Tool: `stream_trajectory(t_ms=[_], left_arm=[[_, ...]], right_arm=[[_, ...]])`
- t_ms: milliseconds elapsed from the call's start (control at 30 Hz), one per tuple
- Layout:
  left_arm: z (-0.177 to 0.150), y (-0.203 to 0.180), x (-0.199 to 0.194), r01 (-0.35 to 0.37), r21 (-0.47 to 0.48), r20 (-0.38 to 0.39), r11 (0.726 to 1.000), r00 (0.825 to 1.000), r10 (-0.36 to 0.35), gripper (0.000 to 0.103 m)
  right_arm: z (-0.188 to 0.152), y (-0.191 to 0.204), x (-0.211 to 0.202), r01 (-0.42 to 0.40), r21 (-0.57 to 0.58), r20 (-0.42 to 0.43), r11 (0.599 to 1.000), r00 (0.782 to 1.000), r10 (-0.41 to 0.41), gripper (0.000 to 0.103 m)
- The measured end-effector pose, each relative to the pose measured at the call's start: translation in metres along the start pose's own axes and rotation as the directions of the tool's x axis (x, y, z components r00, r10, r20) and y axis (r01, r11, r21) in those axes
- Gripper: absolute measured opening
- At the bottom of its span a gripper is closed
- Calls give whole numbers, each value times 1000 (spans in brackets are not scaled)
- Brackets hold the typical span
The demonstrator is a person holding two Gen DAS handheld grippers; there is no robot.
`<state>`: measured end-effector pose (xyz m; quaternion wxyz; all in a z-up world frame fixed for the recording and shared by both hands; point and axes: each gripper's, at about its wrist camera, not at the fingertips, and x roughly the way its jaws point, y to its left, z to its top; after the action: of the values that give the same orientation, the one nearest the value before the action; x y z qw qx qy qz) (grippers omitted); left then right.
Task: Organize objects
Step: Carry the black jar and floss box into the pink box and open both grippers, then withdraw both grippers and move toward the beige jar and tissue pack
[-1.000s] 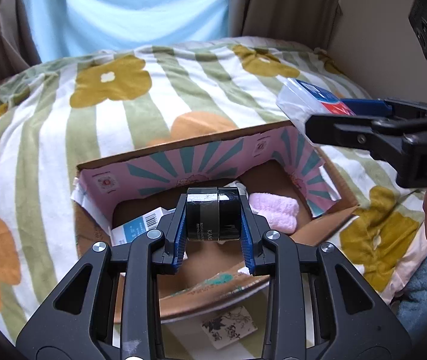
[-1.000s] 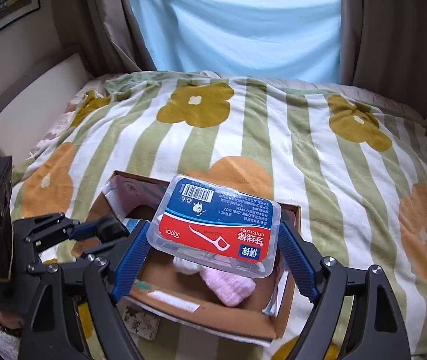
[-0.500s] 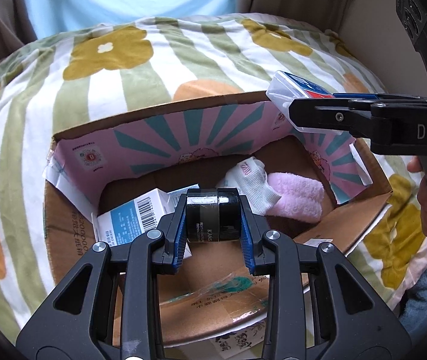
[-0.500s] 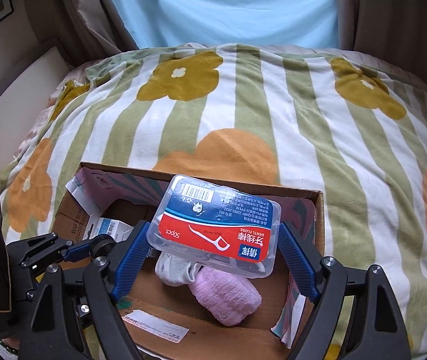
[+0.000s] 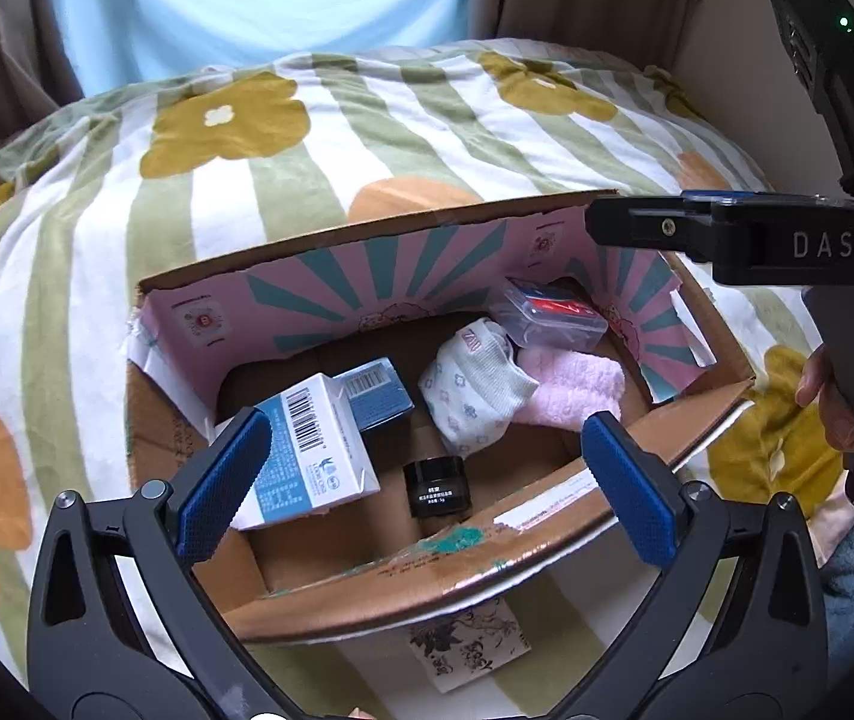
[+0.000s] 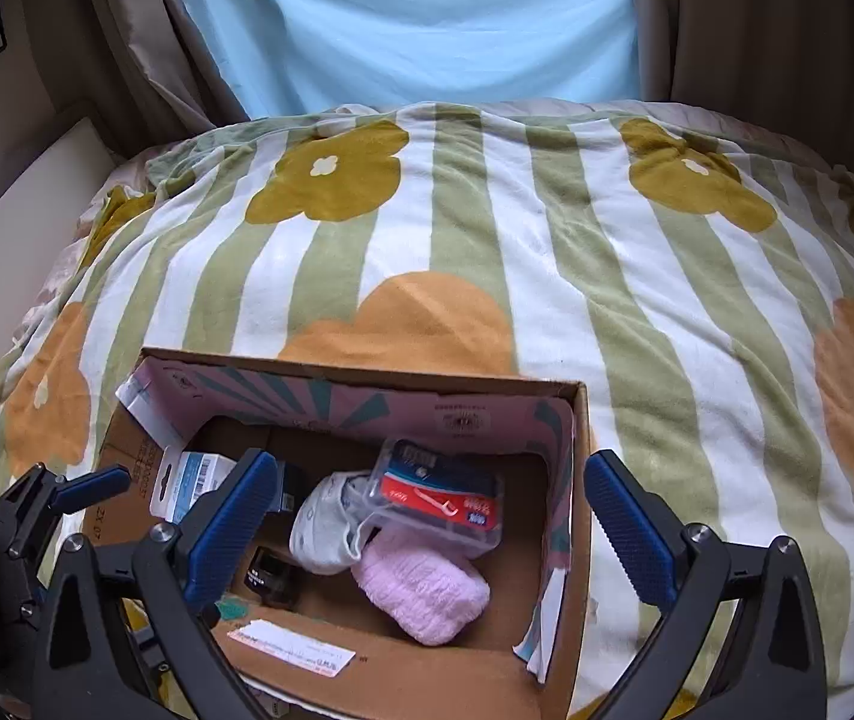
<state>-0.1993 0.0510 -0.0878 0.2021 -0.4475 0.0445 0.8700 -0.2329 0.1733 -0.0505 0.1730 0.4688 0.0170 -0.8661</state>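
Note:
An open cardboard box (image 5: pixel 547 531) with a pink patterned lining sits on the bed. Inside lie a small black jar (image 5: pixel 436 486), a white-and-blue carton (image 5: pixel 313 450), a patterned white sock (image 5: pixel 475 387), a pink fluffy roll (image 5: pixel 571 384) and a clear floss-pick case (image 5: pixel 553 315). My left gripper (image 5: pixel 424 480) is open and empty above the box's near side. My right gripper (image 6: pixel 433 516) is open and empty above the box (image 6: pixel 577 420), over the floss case (image 6: pixel 436 495), sock (image 6: pixel 325 528), pink roll (image 6: pixel 427 588) and jar (image 6: pixel 268 579).
The box rests on a striped blanket (image 6: pixel 637 300) with yellow and orange flowers. A small printed card (image 5: pixel 469 642) lies on the blanket just in front of the box. Curtains (image 6: pixel 415 18) hang behind the bed; a wall stands at right.
Both grippers opened. The black jar dropped from the left gripper onto the box floor, and the floss case dropped from the right gripper onto the sock and pink roll.

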Motion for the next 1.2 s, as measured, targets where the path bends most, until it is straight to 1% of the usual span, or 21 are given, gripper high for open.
stream_trajectory(t_ms=[100,167,333,367,433,533,600,667,700,767,867,967,1100,1200], left_arm=[[-2,-3,-7,-20,14,15,1000,1000,20,103],[-2,-4,-13,-35,19,28,999,999,34,103],[0,-3,-38,-19,7,56,1000,998,19,103],[0,-3,-42,-21,4,63,1000,998,20,103],[-1,-2,-53,-16,-6,80,1000,997,17,103],[-4,-1,-73,-10,-25,131,1000,991,13,103],[-5,-3,-87,-19,-13,157,1000,987,21,103],[-7,-6,-102,-27,12,159,1000,987,24,103],[-9,-7,-109,-36,20,168,999,985,32,103],[-17,-7,-126,-59,30,198,998,979,52,103],[-31,-8,-146,-91,43,216,995,973,80,103],[-49,-5,-159,-92,37,228,995,970,82,103],[-76,-3,-167,-76,18,235,997,970,70,103],[-92,-4,-167,-92,7,232,996,969,88,103]], right_arm=[[-3,2,-4,5,-4,-24,1000,1000,-5,102],[-3,4,-11,31,-14,-7,999,999,-31,102],[-3,10,-35,45,-27,40,999,998,-44,102],[-4,11,-39,58,-32,53,998,997,-56,102],[-5,14,-51,115,-41,97,992,989,-111,102],[-6,16,-71,169,-39,161,985,974,-160,102],[-5,19,-83,170,-43,191,984,969,-159,102],[-7,23,-96,186,-55,206,981,963,-171,102],[-10,25,-101,183,-62,213,981,963,-166,102],[-21,30,-116,152,-88,246,984,961,-127,102],[-38,40,-129,125,-135,264,983,961,-86,102],[-55,50,-132,99,-171,257,980,965,-53,102],[-75,58,-129,34,-191,244,981,970,14,102],[-90,67,-122,33,-219,247,975,969,23,102]])
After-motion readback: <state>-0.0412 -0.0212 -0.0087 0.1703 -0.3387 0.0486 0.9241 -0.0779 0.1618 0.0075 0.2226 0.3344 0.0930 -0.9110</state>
